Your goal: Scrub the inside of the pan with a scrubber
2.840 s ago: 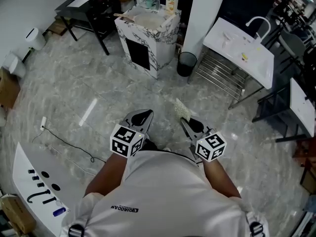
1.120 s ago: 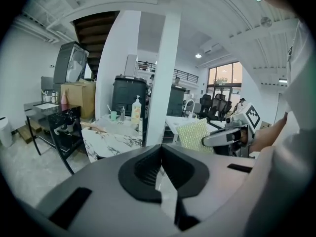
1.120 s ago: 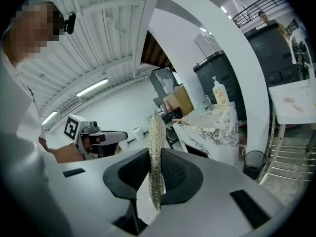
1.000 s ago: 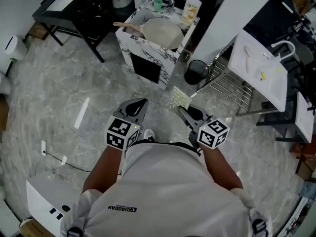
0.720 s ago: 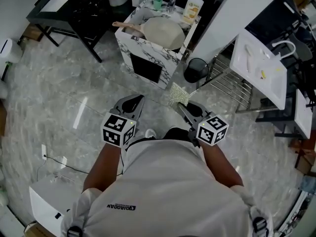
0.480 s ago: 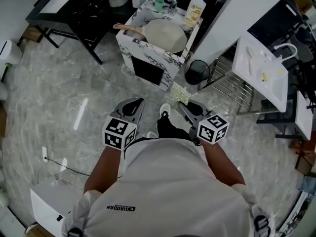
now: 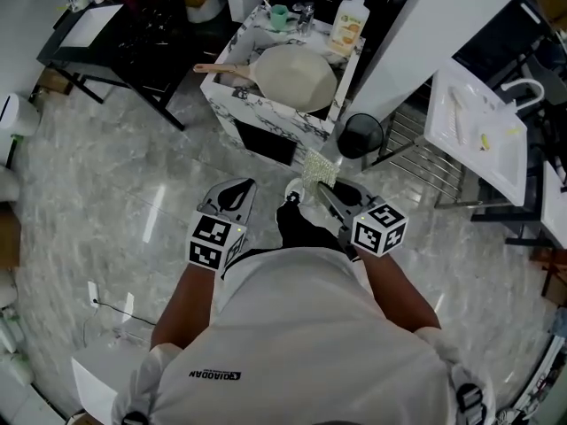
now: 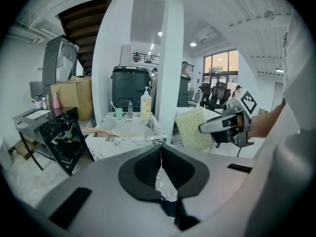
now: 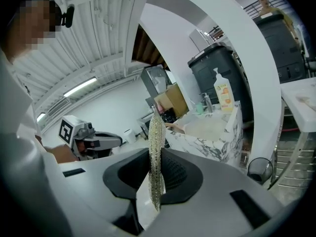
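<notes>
A pale pan (image 7: 297,73) with a wooden handle (image 7: 217,67) lies on a marble-patterned counter (image 7: 257,124), some way ahead of both grippers. My right gripper (image 7: 326,189) is shut on a glittery green scrubber (image 7: 319,168), which stands edge-on between its jaws in the right gripper view (image 9: 156,152). My left gripper (image 7: 239,187) is shut with nothing in it; its jaws meet in the left gripper view (image 8: 160,149). That view also shows the scrubber (image 8: 194,129) to the right and the pan (image 8: 126,129) far ahead.
A soap bottle (image 7: 348,20) and a green cup (image 7: 279,11) stand at the counter's back. A black bin (image 7: 359,135) sits on the floor right of it, beside a wire rack (image 7: 416,149) and a white sink table (image 7: 474,127). A black table (image 7: 133,42) stands left.
The person has walked toward the counter, so the pan and counter sit nearer and larger. A shoe has come forward between the grippers. Both grippers hold as before.
</notes>
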### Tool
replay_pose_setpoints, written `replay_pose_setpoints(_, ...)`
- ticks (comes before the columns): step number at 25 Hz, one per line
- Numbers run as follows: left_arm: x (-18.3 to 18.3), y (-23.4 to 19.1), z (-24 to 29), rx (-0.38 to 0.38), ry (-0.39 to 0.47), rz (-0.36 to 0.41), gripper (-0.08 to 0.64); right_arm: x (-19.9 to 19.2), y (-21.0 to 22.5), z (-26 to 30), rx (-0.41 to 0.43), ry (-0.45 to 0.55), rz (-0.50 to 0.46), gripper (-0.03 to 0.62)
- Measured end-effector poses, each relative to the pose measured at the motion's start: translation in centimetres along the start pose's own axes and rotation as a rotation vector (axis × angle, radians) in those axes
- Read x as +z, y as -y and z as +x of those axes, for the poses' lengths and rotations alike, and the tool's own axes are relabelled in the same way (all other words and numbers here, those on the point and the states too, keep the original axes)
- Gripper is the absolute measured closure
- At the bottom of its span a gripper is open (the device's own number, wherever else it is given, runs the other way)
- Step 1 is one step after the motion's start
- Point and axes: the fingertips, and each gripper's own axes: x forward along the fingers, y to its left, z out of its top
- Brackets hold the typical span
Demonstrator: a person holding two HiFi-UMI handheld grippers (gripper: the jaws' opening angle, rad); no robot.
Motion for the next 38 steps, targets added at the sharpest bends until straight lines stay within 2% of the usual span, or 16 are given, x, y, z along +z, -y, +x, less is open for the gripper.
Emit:
replay_pose_setpoints(4, 1.7, -2.7, 3.9, -0.015, -0.020, 0.020, 0.545, 2.1, 3.2, 2.4, -0.005, -0.002, -0.001, 0.512)
replay_pose_setpoints(7, 3.6, -5.2, 7.3, -0.009, -0.033, 0.064, 0.545, 4.6, 5.8, 4.7, 0.014, 0.020, 0.018, 0.512)
replay_pose_setpoints(11, 6.1, -8.7, 11.8, -0.006, -0.049, 0.114, 0.545, 8.5, 10.3, 8.3, -0.007, 0.038, 0.012, 0.513)
replay_pose_setpoints(15, 9.0, -12.4, 15.5, -0.006, -0.054, 0.090, 0.545, 12.2, 14.1, 11.6, -0.012, 0.036, 0.007, 0.514)
replay_pose_setpoints(18, 10.5, -15.4, 18.1, 0.012, -0.066, 0.102, 0.545, 14.5, 16.5, 13.7, -0.008, 0.042, -0.003, 0.513)
replay_pose_setpoints(24, 11.7, -19.5, 22.1, 0.028, -0.105, 0.103, 0.544, 17.0, 20.7, 16.0, -0.034, 0.049, 0.020, 0.513)
replay_pose_setpoints(28, 11.5, -21.6, 23.4, 0.030, -0.143, 0.148, 0.543, 17.7, 21.9, 17.1, -0.046, 0.048, 0.031, 0.514)
replay_pose_setpoints(33, 10.8, -24.1, 24.8, -0.001, -0.207, 0.218, 0.543, 17.8, 23.1, 18.6, -0.080, 0.034, 0.043, 0.513)
replay_pose_setpoints(38, 9.5, -27.6, 27.1, -0.064, -0.258, 0.279, 0.543, 18.2, 24.4, 20.7, -0.162, 0.043, 0.083, 0.512)
